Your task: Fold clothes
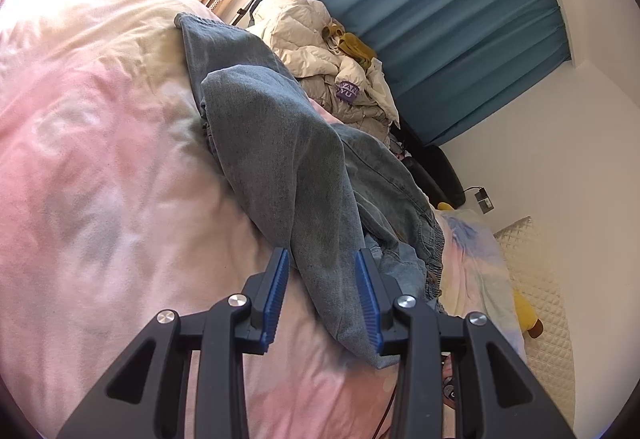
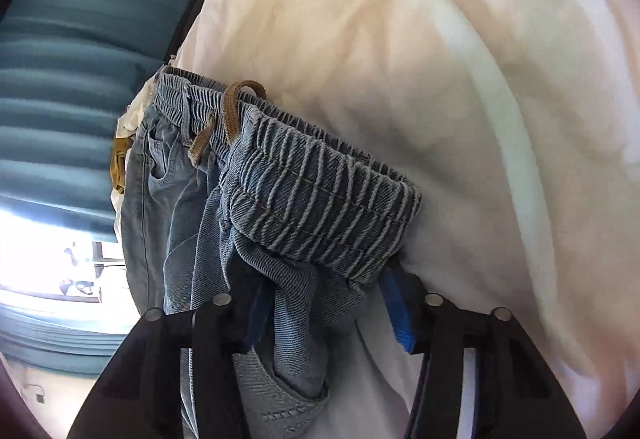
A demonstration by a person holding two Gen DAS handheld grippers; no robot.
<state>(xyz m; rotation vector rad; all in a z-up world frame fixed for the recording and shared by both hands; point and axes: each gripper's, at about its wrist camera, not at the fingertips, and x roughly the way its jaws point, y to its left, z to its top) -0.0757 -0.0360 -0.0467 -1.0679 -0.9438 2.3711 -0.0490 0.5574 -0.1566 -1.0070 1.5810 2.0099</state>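
Left wrist view: jeans (image 1: 280, 159) lie on the pink-and-cream duvet (image 1: 100, 159), long axis running from the hem at upper centre of the frame down to a fold near lower centre. One leg is doubled back over the other. The fold end sits between the blue pads of the left gripper (image 1: 322, 297); jaws about half open, with a gap showing on the left pad's side. Whether the right pad touches the denim I cannot tell. No firm clamp visible.

Right wrist view: the elastic waistband (image 2: 320, 191) crosses mid-frame, upper left to right centre, with a brown drawstring (image 2: 236, 111) looped over it. The right gripper (image 2: 324, 315) straddles bunched denim just under the waistband. Jaws about half open, blue pads standing clear on either side of the cloth, so cloth is between them but not pinched.

Key relation: the two grippers sit at different ends of the bundle. Right is at the waistband, left at the leg fold, and the hem lies farthest from the left, at the top of its frame.

Judgement: the next fold likely turns on the right gripper closing on the waistband first; the left is nearer the leg fold.

Background: teal curtain (image 1: 460, 19), pile of cream bedding (image 1: 320, 39).
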